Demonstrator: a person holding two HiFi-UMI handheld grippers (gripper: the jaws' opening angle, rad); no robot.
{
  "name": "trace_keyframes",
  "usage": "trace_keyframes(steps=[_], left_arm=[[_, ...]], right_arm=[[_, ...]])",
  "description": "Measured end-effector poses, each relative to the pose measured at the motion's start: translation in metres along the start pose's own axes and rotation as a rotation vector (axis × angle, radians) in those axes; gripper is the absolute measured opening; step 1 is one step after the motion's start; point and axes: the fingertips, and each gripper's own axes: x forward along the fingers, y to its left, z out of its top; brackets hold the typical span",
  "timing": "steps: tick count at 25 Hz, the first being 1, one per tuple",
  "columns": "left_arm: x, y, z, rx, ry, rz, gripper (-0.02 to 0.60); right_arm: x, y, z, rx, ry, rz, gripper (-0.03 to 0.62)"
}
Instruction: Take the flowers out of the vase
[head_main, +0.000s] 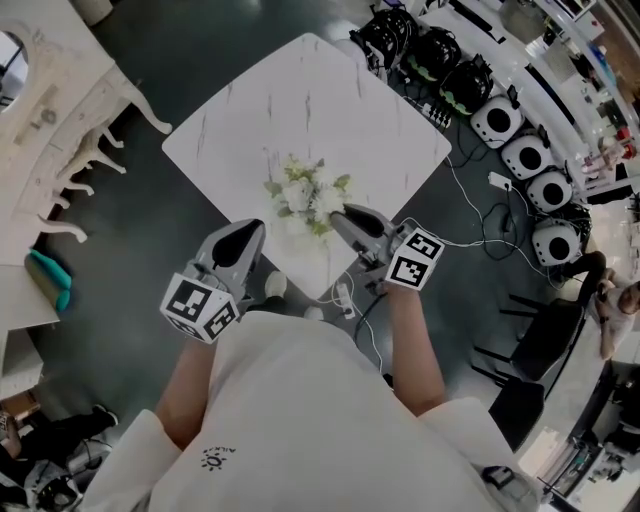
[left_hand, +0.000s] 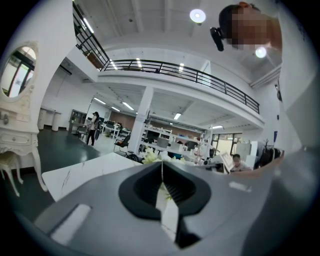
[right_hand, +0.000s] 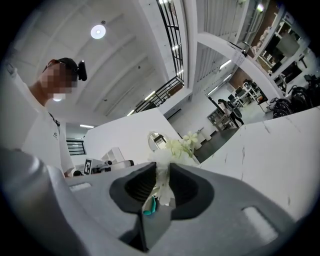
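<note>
A bunch of white and pale green flowers (head_main: 308, 195) stands near the front corner of the white marble table (head_main: 300, 100); the blooms hide the vase from above. My right gripper (head_main: 338, 215) reaches into the bunch from the right. In the right gripper view its jaws (right_hand: 162, 172) are closed on a white flower (right_hand: 162, 187), with more blooms (right_hand: 182, 145) beyond the tips. My left gripper (head_main: 252, 228) hovers left of the bunch near the table edge, not touching it. In the left gripper view its jaws (left_hand: 161, 167) meet with nothing between them, and the flowers (left_hand: 150, 157) show just past them.
An ornate white dresser (head_main: 60, 120) with a mirror (left_hand: 17, 70) stands at the left. Black gear, white round devices (head_main: 520, 150) and cables line the right side. A black chair (head_main: 540, 340) and a seated person (head_main: 610, 300) are at the right. Cables (head_main: 345, 295) lie by the table corner.
</note>
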Motion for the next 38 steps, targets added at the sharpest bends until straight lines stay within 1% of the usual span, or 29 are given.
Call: trace_keyframes(steps=[8, 18, 27, 33, 38], left_arm=[[-0.003, 0.001, 0.004, 0.0, -0.01, -0.011, -0.008], [-0.012, 0.001, 0.003, 0.001, -0.023, -0.028, -0.008], [-0.016, -0.001, 0.002, -0.002, -0.031, -0.039, -0.008], [-0.011, -0.002, 0.005, -0.01, -0.034, -0.049, -0.008], [-0.01, -0.006, 0.003, -0.006, -0.039, -0.06, -0.009]], right_arm=[[-0.001, 0.005, 0.011, 0.009, -0.065, 0.0, 0.073], [-0.003, 0.02, 0.029, 0.028, -0.171, 0.007, 0.069], [-0.006, 0.035, 0.046, 0.033, -0.228, -0.005, 0.067], [-0.011, 0.048, 0.066, 0.025, -0.266, -0.007, 0.067], [-0.016, 0.052, 0.069, 0.024, -0.293, -0.019, 0.06]])
